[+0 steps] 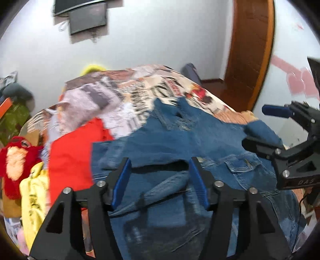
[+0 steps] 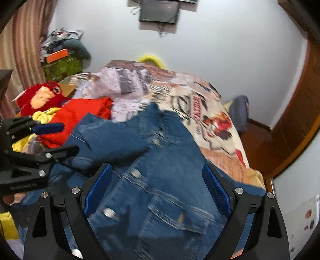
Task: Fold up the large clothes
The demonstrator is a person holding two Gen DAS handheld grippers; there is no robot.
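Observation:
A blue denim jacket [image 1: 170, 140] lies spread on the bed with its buttons and chest pocket [image 2: 178, 212] facing up. My left gripper [image 1: 160, 176] hovers low over a folded part of the denim; its blue pads [image 1: 122, 180] stand apart and press on nothing. From the right wrist view the left gripper [image 2: 70, 138] sits at the jacket's left side, by a folded sleeve [image 2: 112, 140]. My right gripper [image 2: 158, 172] is open wide above the buttoned front. In the left wrist view the right gripper [image 1: 254, 126] is open beside a sleeve cuff [image 1: 262, 130].
The bed carries a printed cover [image 2: 200, 112]. A red garment [image 1: 70, 156], a yellow garment [image 1: 32, 200] and a red plush toy [image 2: 42, 98] lie left of the jacket. A wall screen [image 2: 159, 13], a wooden door [image 1: 250, 50] and a cluttered corner pile [image 2: 62, 58] surround the bed.

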